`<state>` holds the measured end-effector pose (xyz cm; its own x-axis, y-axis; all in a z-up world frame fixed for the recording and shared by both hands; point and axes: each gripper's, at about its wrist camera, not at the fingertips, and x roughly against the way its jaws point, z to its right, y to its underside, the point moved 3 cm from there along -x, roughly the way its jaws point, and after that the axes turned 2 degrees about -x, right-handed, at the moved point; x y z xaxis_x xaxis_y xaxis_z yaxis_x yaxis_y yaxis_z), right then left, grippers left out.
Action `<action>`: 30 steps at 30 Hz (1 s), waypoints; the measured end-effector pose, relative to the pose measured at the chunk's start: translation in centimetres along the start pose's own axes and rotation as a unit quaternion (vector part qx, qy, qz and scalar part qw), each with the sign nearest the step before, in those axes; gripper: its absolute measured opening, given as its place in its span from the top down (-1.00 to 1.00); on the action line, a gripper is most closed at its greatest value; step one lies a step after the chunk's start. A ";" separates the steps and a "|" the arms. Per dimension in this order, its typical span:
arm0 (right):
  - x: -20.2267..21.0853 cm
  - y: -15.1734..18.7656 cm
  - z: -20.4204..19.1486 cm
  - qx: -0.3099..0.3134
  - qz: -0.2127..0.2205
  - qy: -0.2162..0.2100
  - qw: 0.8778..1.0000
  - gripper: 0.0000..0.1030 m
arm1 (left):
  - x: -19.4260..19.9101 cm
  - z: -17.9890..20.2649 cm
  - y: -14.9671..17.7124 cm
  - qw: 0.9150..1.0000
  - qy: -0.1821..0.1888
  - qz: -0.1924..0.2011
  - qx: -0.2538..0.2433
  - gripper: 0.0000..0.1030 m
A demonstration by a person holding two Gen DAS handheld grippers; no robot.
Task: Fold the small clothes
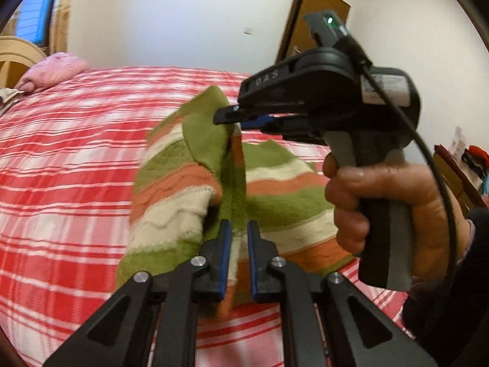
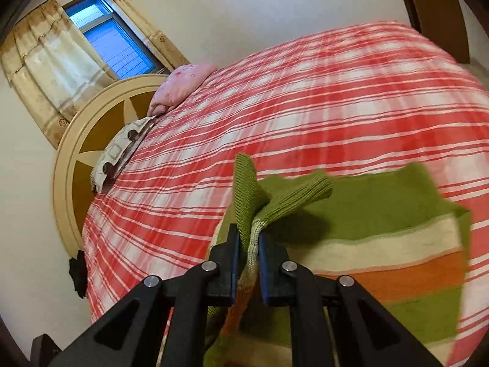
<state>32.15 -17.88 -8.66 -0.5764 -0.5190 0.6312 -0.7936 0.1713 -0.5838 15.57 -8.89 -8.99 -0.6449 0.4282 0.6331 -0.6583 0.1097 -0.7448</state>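
The left gripper has its two blue-padded fingers drawn close together, with a fold of the striped knit sweater pinched between them; the fabric runs down through the narrow gap and bulges to either side. The sweater (green, orange and cream bands) is lifted off the red-and-white plaid bedspread and hangs in a bunched fold between the two tools.

In the left wrist view the right gripper appears side-on, held by the person's right hand, its tips nearly together and biting a green edge at the top of the raised fold. From its own camera, the right gripper shows the same: fingers nearly closed, clamped on a ribbed green-and-cream edge of the sweater, which sticks up above the pads and curls over to the right. The rest of the garment spreads lower right, blurred, over the bedspread.

At the head of the bed lie a pink pillow and a patterned pillow against the round headboard, below a curtained window. A brown door stands in the far wall.
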 end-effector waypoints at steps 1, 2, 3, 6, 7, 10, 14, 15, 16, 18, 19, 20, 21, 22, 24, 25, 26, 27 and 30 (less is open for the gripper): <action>0.4 0.0 0.5 0.004 0.001 0.004 1.000 0.79 | -0.7 0.8 -0.2 1.000 0.010 -0.008 -0.002 0.78; 0.9 -0.1 0.9 0.009 0.001 0.009 1.000 0.79 | -1.1 1.3 -0.3 1.000 0.016 -0.011 -0.003 0.78; 1.4 -0.2 1.4 0.020 0.002 0.016 1.000 0.79 | -1.3 2.0 -0.4 1.000 0.021 -0.013 -0.005 0.78; 2.9 -0.9 2.7 0.041 0.009 0.027 0.999 0.79 | -2.2 4.1 -0.9 0.999 0.032 -0.013 -0.020 0.78; 3.5 -1.0 3.1 0.045 0.012 0.029 0.998 0.79 | -2.4 4.6 -1.1 0.999 0.037 -0.013 -0.024 0.78; 4.8 -1.4 4.8 0.054 0.018 0.045 0.997 0.79 | -3.2 6.7 -1.6 0.998 0.051 -0.012 -0.041 0.78; 6.8 -2.1 8.4 0.045 0.041 0.078 0.995 1.00 | -5.2 8.8 -2.1 0.996 0.073 -0.024 -0.056 0.78; 7.5 -2.4 9.5 0.033 0.051 0.077 0.995 1.00 | -5.7 9.4 -2.2 0.995 0.079 -0.029 -0.058 0.78; 8.2 -2.7 10.5 0.020 0.059 0.076 0.995 1.00 | -6.2 10.0 -2.1 0.994 0.087 -0.034 -0.062 0.78; 8.9 -2.5 12.6 -0.009 0.060 0.075 0.995 1.00 | -7.1 11.2 -1.9 0.992 0.096 -0.042 -0.075 0.78; 8.9 -2.1 13.0 -0.015 0.052 0.066 0.996 1.00 | -7.7 11.8 -1.5 0.990 0.100 -0.051 -0.082 0.78; 8.8 -1.6 13.2 -0.018 0.045 0.055 0.997 1.00 | -8.0 12.0 -1.3 0.990 0.104 -0.057 -0.083 0.78; 8.6 -0.6 13.2 -0.022 0.037 0.043 0.998 1.00 | -8.0 12.4 -0.8 0.989 0.108 -0.062 -0.084 0.78; 8.5 0.0 13.3 -0.029 0.032 0.032 0.999 1.00 | -8.0 12.5 -0.5 0.988 0.109 -0.065 -0.086 0.79; 7.9 1.5 13.6 -0.070 0.010 -0.023 0.997 0.99 | -7.4 11.8 -0.2 0.988 0.115 -0.064 -0.086 0.78; 7.5 2.3 13.7 -0.095 0.004 -0.051 0.994 0.99 | -6.8 11.0 -0.2 0.988 0.115 -0.064 -0.079 0.78; 7.1 2.8 13.7 -0.112 0.000 -0.071 0.991 0.99 | -6.3 10.7 0.0 0.989 0.115 -0.064 -0.072 0.71; 6.8 3.1 13.7 -0.119 -0.002 -0.078 0.990 0.99 | -5.8 9.9 0.0 0.989 0.115 -0.065 -0.064 0.68; 5.0 4.3 12.1 -0.114 -0.018 -0.085 0.990 0.99 | -3.9 6.8 -0.4 0.994 0.079 -0.054 -0.049 0.44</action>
<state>28.25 -29.83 -14.15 -0.5213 -0.6585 0.5428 -0.8474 0.3243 -0.4204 15.70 -16.66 -9.77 -0.4987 0.5443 0.6746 -0.6745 0.2451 -0.6964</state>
